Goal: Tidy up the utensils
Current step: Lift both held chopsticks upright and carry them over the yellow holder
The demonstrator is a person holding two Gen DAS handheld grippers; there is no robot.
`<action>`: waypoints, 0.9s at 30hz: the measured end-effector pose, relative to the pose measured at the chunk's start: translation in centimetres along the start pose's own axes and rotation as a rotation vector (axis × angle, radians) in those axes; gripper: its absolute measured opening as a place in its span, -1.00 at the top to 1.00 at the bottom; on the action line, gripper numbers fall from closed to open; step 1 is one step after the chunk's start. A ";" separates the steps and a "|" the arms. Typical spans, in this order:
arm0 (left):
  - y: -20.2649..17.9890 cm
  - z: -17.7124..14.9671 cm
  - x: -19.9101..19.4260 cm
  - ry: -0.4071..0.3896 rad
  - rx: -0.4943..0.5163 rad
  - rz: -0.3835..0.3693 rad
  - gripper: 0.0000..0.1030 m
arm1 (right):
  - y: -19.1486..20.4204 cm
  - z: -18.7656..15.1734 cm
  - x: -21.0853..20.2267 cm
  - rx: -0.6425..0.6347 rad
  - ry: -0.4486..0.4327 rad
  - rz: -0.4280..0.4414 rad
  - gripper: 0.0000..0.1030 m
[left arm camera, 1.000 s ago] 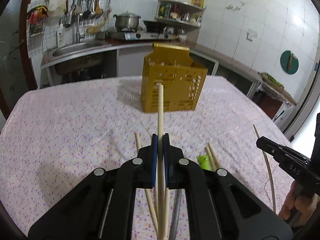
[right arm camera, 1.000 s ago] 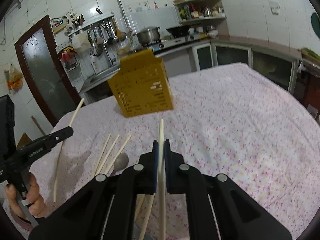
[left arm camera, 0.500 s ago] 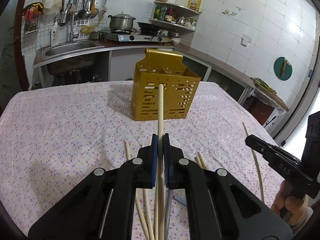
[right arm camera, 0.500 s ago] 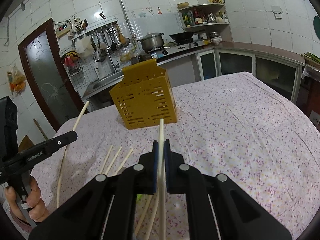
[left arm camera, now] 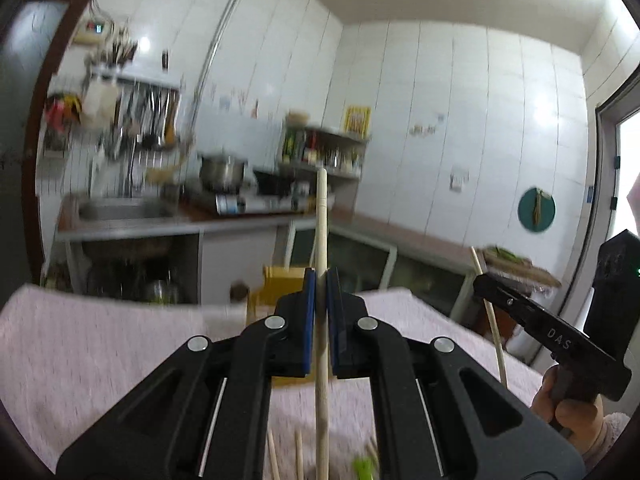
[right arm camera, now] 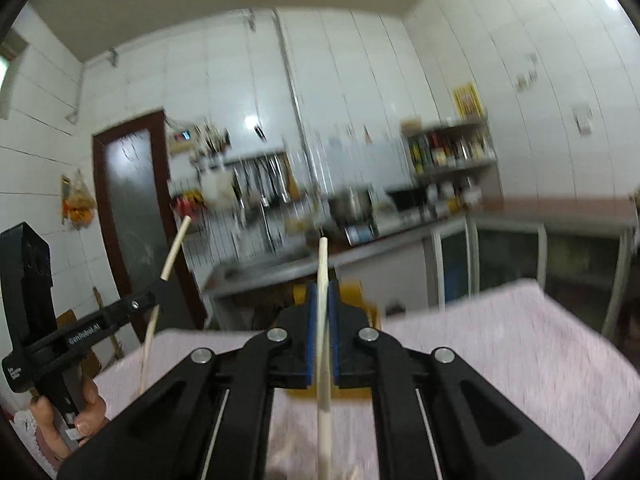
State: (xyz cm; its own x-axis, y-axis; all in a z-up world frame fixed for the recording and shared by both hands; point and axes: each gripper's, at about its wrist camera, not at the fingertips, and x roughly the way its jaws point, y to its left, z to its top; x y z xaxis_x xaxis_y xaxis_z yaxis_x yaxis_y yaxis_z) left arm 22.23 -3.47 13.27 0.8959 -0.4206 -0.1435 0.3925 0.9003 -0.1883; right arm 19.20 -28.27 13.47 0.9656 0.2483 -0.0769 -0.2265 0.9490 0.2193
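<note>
Left wrist view: both chopsticks lifted off the table since a second ago.
Left gripper jaws clamp one chopstick, right gripper jaws another chopstick; both now sit above the yellow holder, ready for insertion.

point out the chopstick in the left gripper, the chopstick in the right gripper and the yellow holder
left chopstick (left arm camera: pixel 322 216), left wrist view, shaft above the pads
right chopstick (right arm camera: pixel 322 264), right wrist view, shaft above the pads
yellow holder (left arm camera: pixel 280 280), left wrist view, back panel

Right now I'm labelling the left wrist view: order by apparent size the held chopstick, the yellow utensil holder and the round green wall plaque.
1. Held chopstick, longest, though nearness to the camera inflates it.
2. Yellow utensil holder, mostly hidden behind the left claw.
3. Round green wall plaque, close to the holder's visible part, so that order is unsure.
</note>
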 end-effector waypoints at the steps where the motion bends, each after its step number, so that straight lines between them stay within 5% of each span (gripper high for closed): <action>1: -0.2 0.5 0.3 -0.022 0.008 0.002 0.91 | 0.0 0.7 0.2 -0.003 -0.030 0.008 0.88; 11: 0.1 3.8 3.3 -0.151 0.016 0.036 0.91 | 0.2 4.3 3.0 -0.008 -0.260 0.029 0.88; 17: 0.9 3.9 5.3 -0.148 -0.002 0.045 0.91 | 0.8 4.2 4.3 -0.054 -0.305 -0.041 0.88; 21: 1.0 3.9 6.4 -0.124 -0.004 0.051 0.91 | 1.1 4.3 5.1 -0.085 -0.287 -0.091 0.88; 27: 1.8 3.5 8.6 0.011 -0.017 0.082 0.91 | 0.7 4.0 7.3 -0.097 -0.084 -0.144 0.88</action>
State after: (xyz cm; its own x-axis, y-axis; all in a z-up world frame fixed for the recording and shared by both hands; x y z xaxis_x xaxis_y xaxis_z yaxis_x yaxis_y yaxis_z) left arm 31.32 -5.09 15.06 0.9223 -0.3472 -0.1699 0.3146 0.9296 -0.1919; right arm 26.60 -26.59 16.91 0.9953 0.0954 -0.0178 -0.0927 0.9888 0.1169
